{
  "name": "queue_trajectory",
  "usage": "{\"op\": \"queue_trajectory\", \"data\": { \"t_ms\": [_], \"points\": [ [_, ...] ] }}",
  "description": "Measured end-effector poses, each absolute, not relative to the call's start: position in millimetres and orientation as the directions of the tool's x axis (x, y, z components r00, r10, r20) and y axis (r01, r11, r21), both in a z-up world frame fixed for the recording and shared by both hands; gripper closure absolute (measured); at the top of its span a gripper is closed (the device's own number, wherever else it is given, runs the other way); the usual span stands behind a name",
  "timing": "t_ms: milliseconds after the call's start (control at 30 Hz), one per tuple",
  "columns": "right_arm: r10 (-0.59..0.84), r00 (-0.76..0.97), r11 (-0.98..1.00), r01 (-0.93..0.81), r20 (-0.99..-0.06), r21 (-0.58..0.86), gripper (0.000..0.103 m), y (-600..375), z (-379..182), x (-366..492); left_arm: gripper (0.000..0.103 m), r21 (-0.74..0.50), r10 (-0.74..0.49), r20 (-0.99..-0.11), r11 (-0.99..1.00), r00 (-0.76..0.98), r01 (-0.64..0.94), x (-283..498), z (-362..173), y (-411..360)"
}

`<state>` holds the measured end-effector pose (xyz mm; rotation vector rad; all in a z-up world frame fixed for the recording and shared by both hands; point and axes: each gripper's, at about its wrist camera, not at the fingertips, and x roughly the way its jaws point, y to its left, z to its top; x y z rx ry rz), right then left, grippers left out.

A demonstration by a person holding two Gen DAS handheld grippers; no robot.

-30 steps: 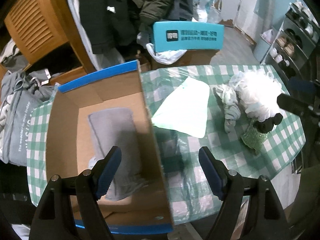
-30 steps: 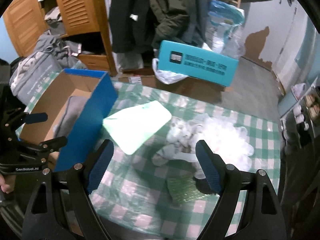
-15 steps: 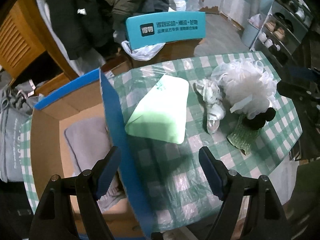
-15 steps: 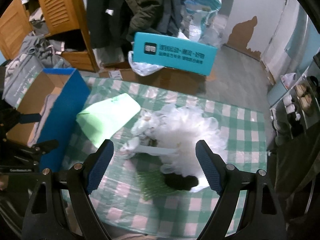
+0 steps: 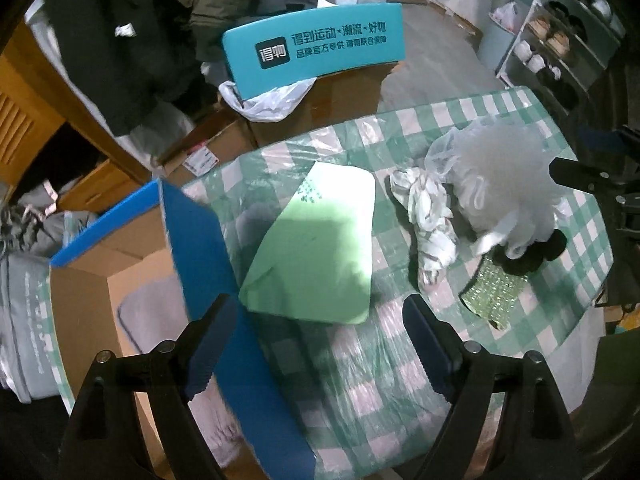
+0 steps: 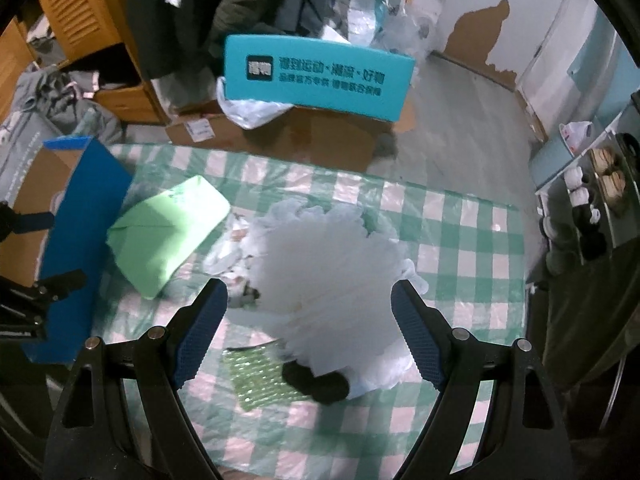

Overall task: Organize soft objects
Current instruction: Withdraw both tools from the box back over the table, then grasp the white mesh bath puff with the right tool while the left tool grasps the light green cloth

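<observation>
Both tongs empty and wide apart; left tongs just opened further. My right tongs frame the white bath pouf mid-frame, so next I drop and pinch it, probably.

My table's checked cover looks glossy plastic; the white puff is frothy mesh, the box matt cardboard.

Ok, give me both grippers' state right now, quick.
Left gripper: open, holding nothing; its jaws have just been opening, above the green pad.
Right gripper: open, holding nothing, above the white bath pouf.
</observation>
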<state>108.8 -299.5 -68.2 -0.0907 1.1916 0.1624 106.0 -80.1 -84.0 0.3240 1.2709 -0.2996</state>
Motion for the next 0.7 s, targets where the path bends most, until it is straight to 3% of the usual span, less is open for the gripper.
{"op": "queue_trajectory", "data": {
  "t_ms": [700],
  "points": [
    [0.033,0.263,0.992,-0.125,-0.964,0.000,0.020,-305.9,-131.9,123.7,0.017,0.062,-0.013,-0.984,0.912,0.178,0.406,144.4,-159.5,-102.9]
  ]
}}
